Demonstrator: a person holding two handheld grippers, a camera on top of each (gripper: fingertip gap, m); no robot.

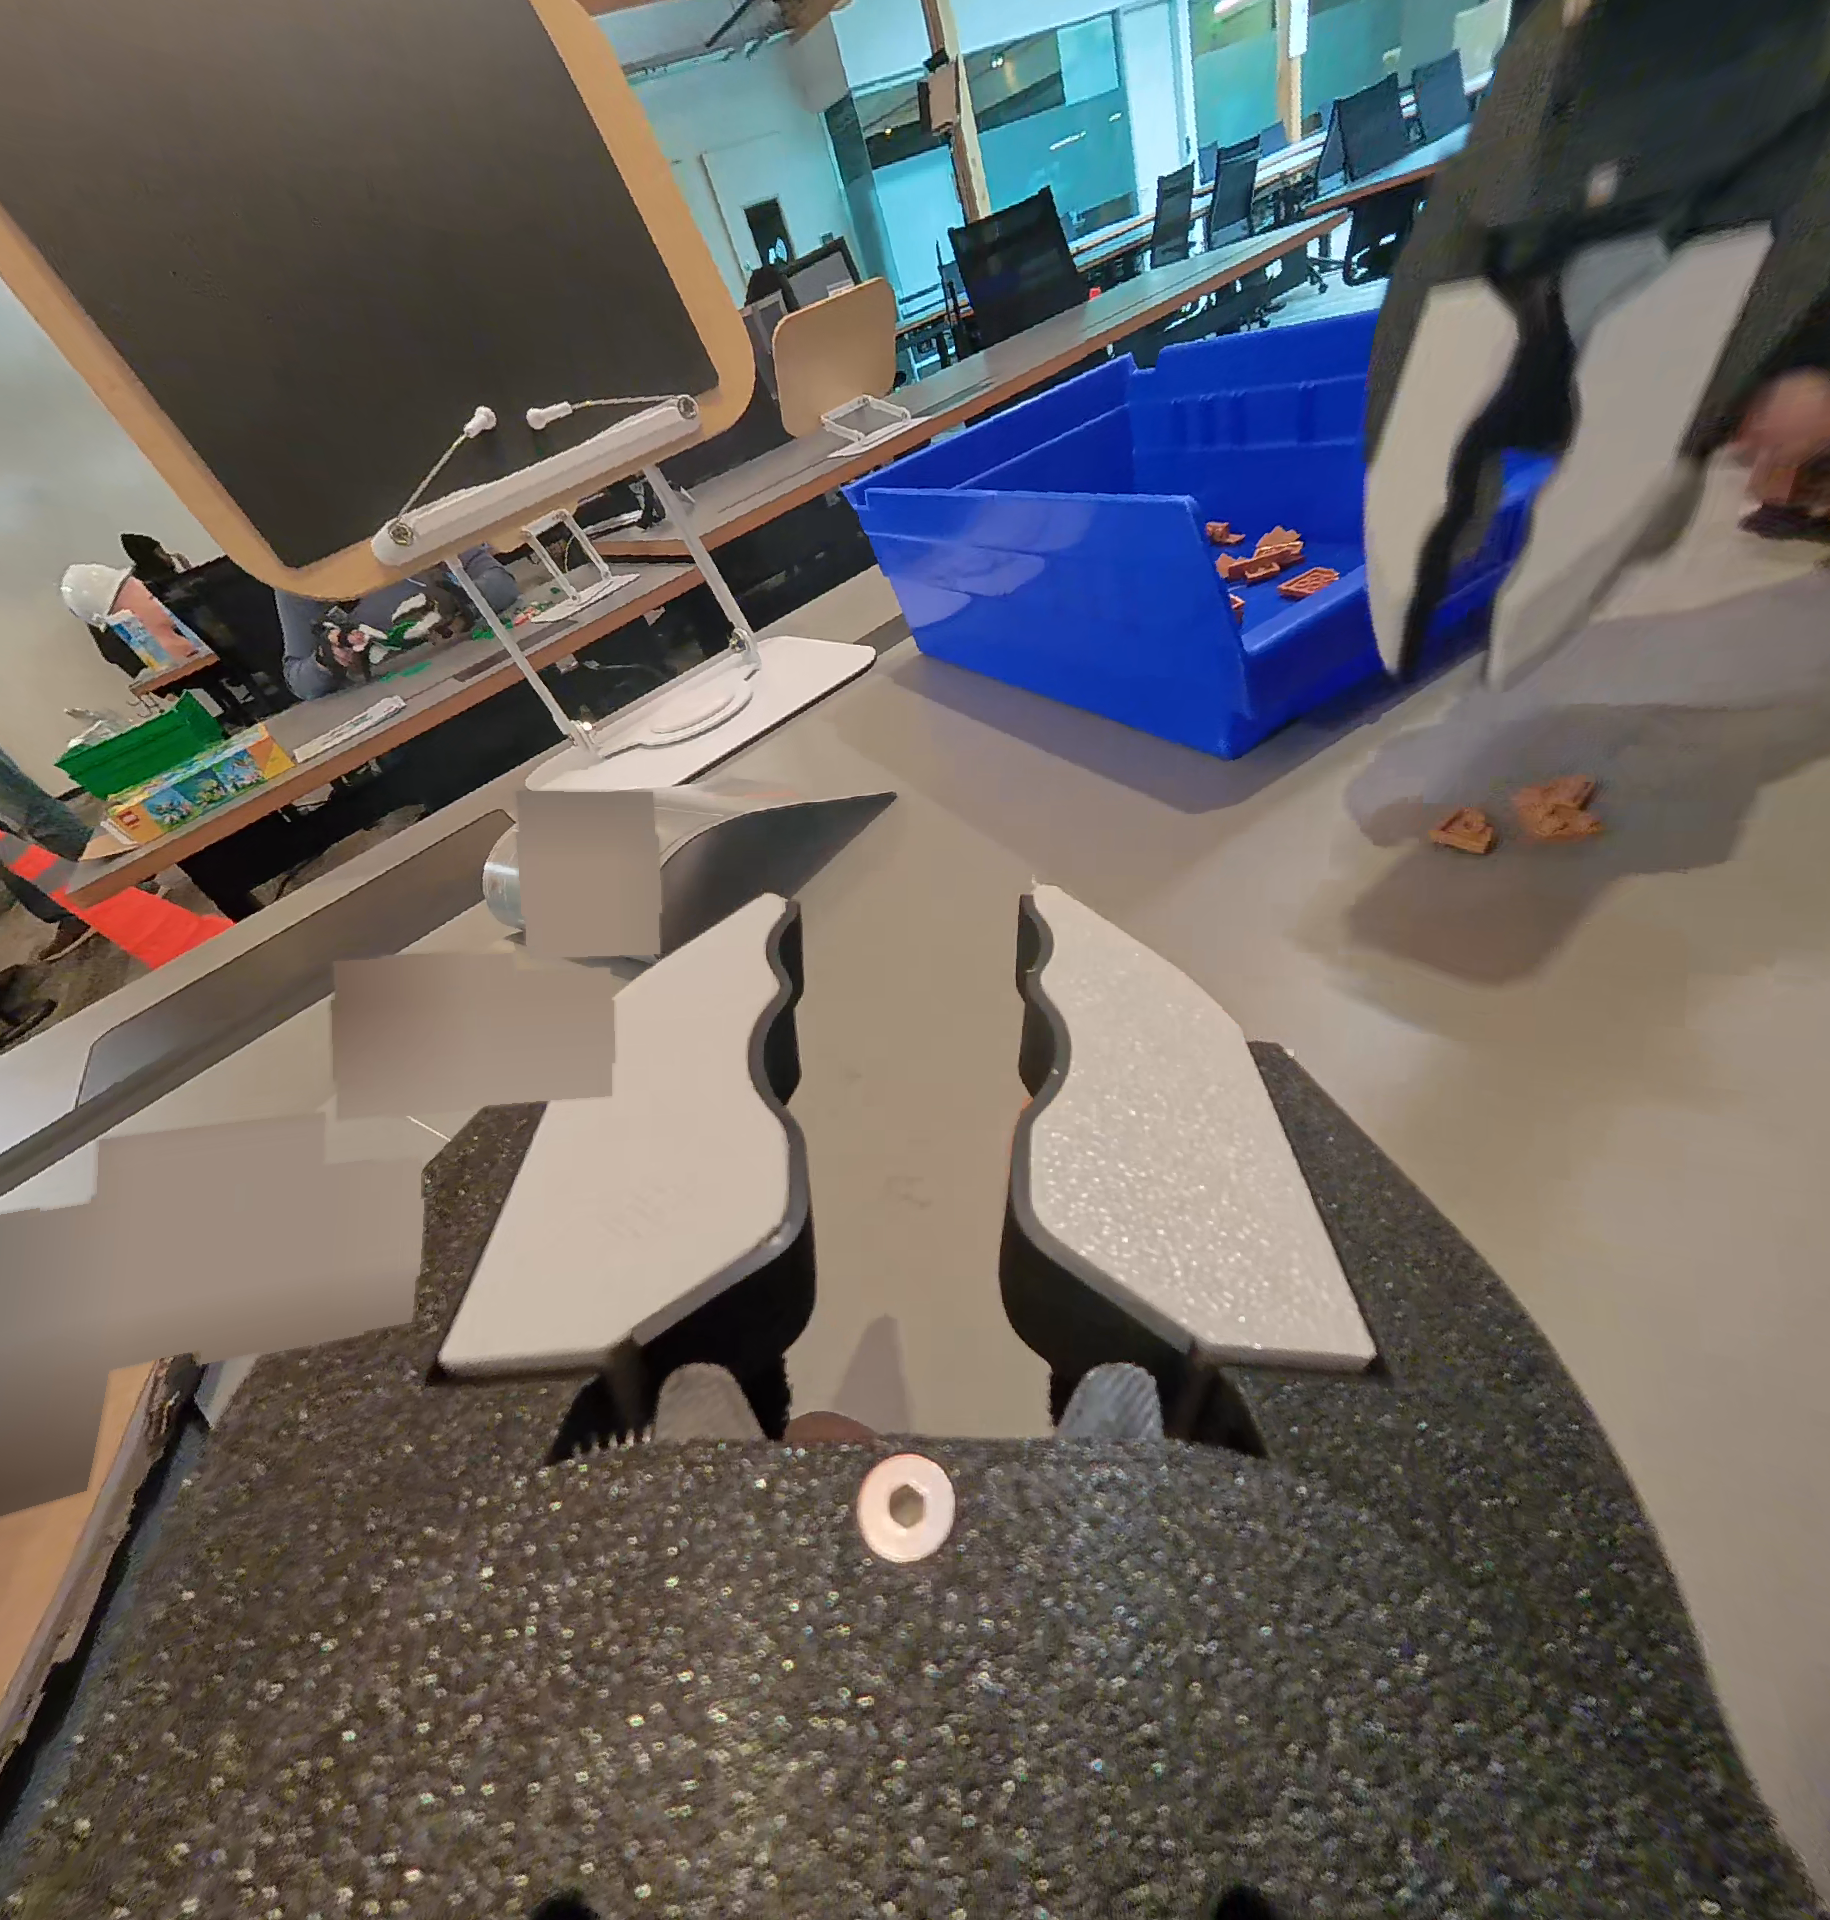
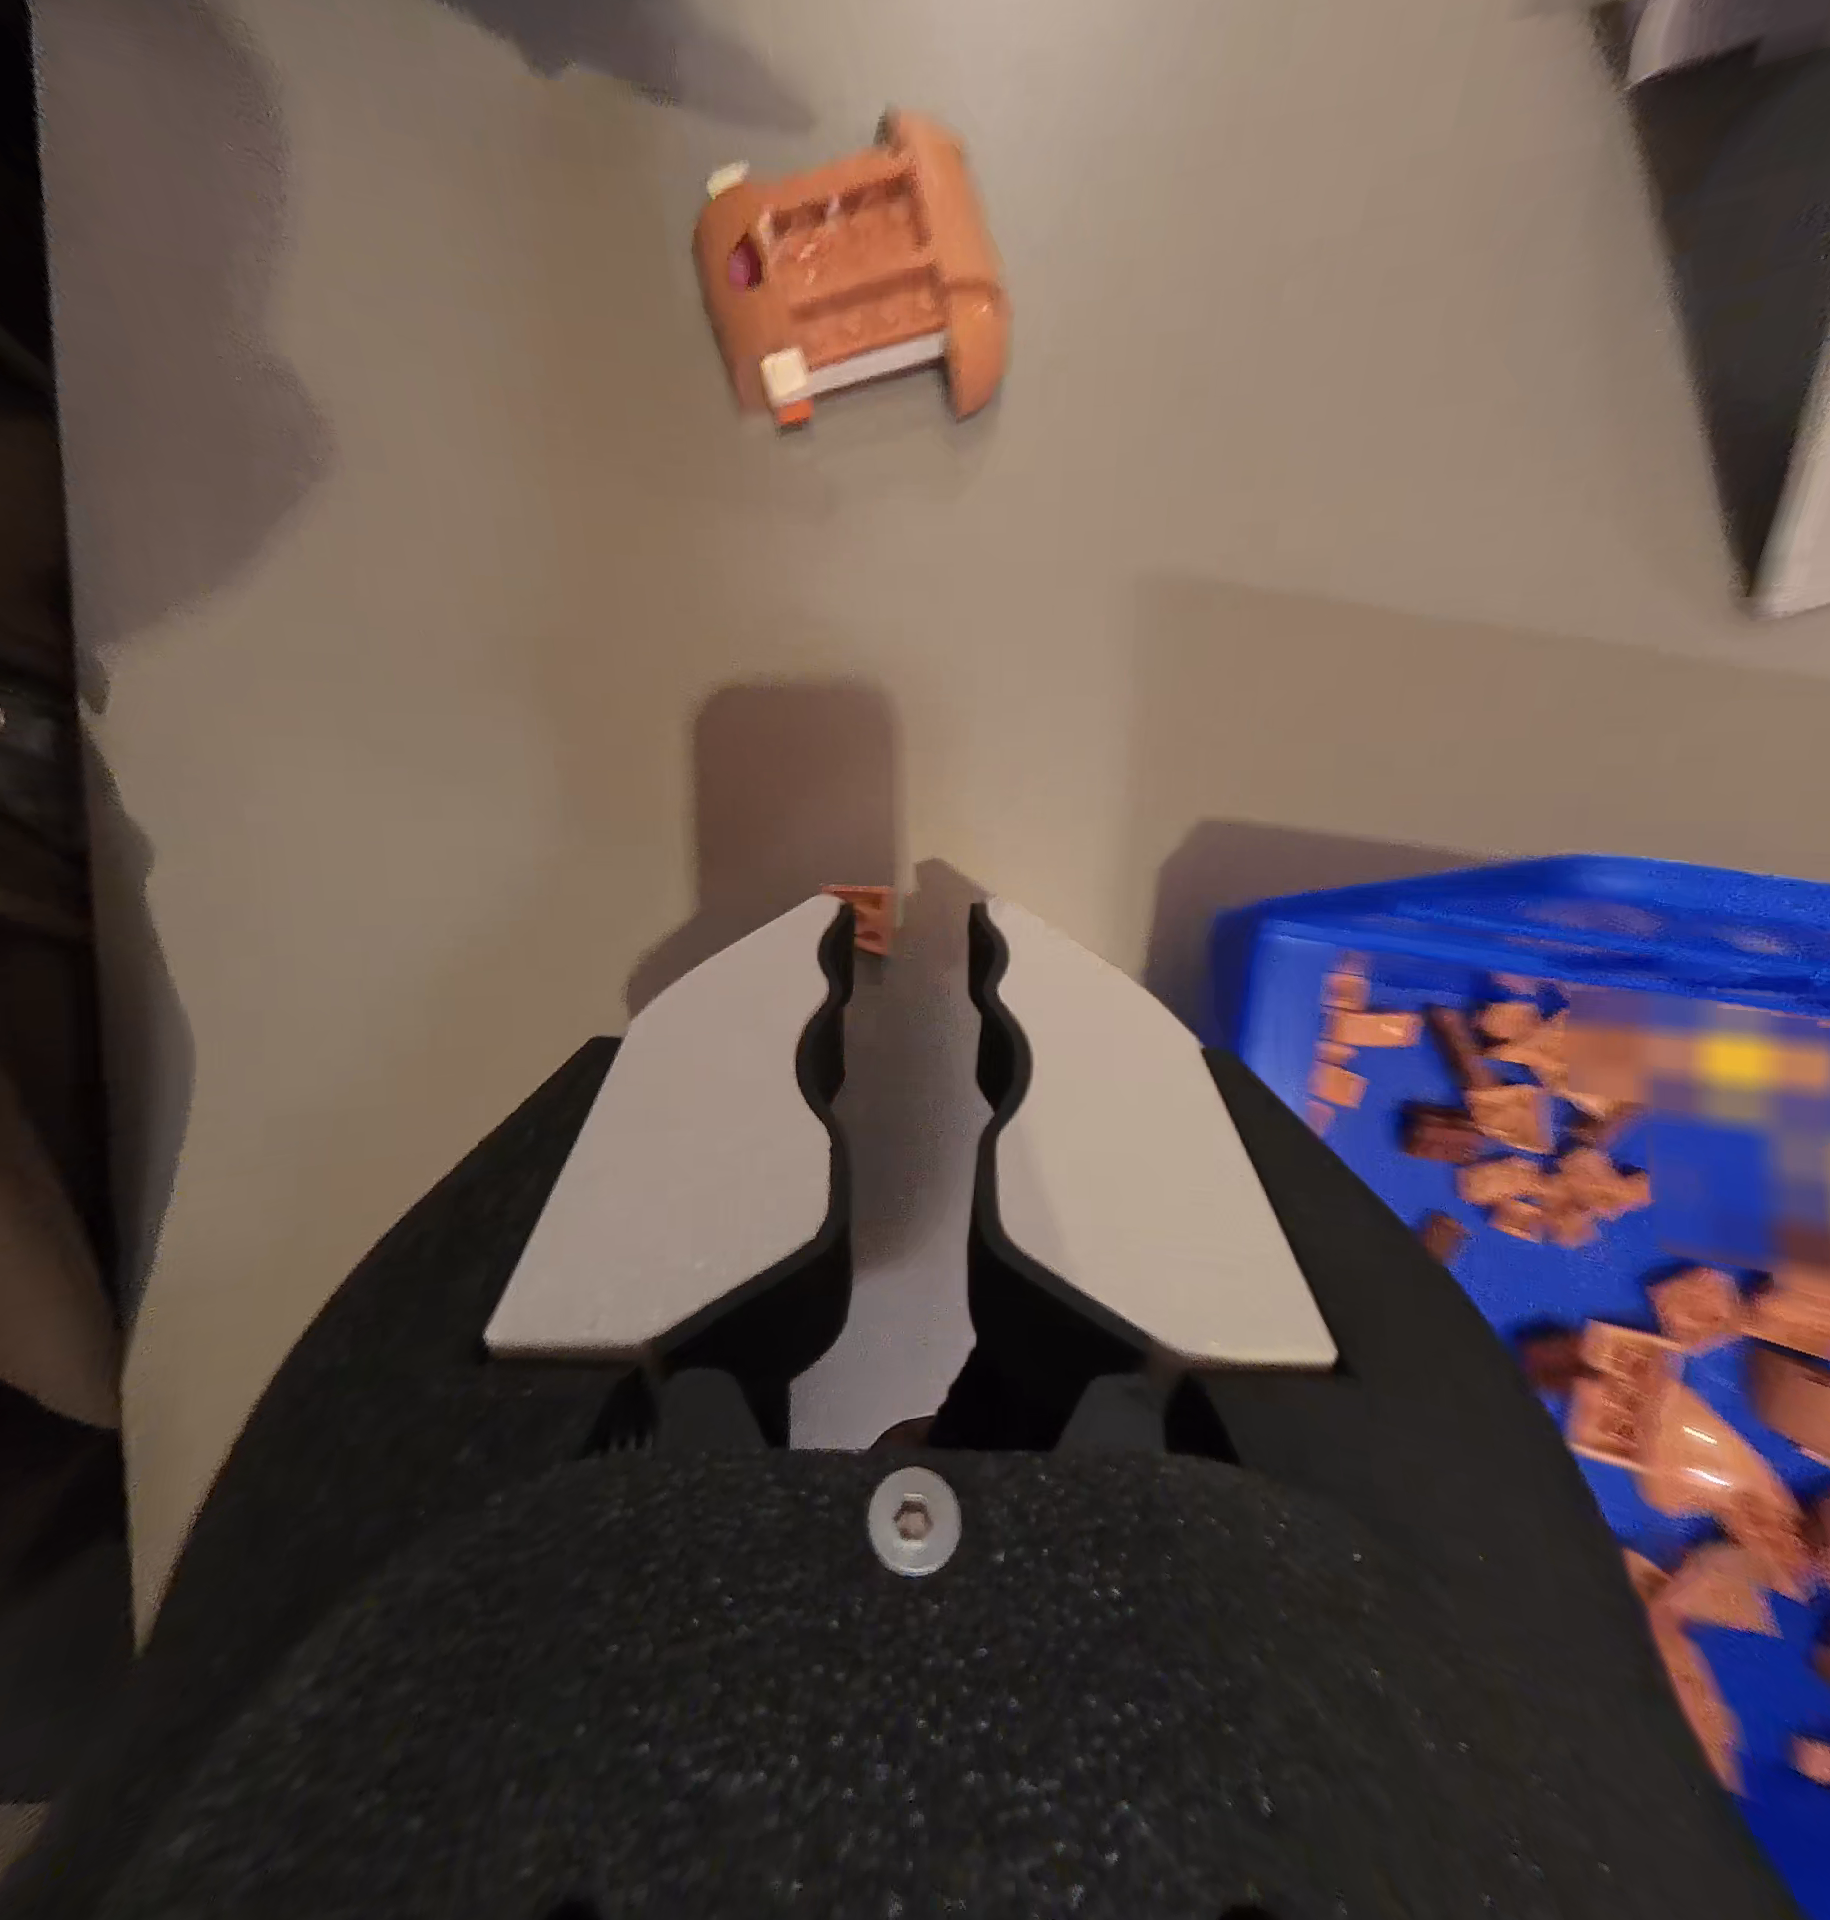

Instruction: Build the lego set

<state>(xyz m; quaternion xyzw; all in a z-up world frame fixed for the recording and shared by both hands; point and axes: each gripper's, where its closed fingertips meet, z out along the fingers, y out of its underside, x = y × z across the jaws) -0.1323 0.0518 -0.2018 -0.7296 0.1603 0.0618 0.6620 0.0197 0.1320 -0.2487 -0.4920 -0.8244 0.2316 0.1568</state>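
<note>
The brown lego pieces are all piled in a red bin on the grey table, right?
Not quite: the bin is blue, not red, as the right wrist view shows. Brown lego pieces do lie in it, and it does stand on the grey table.

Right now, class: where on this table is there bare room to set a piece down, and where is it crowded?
Free: the grey table between the brown build and the right tool, and ahead of the left tool. Crowded: the blue bin, full of pieces, and the loose pieces beside it.
</note>
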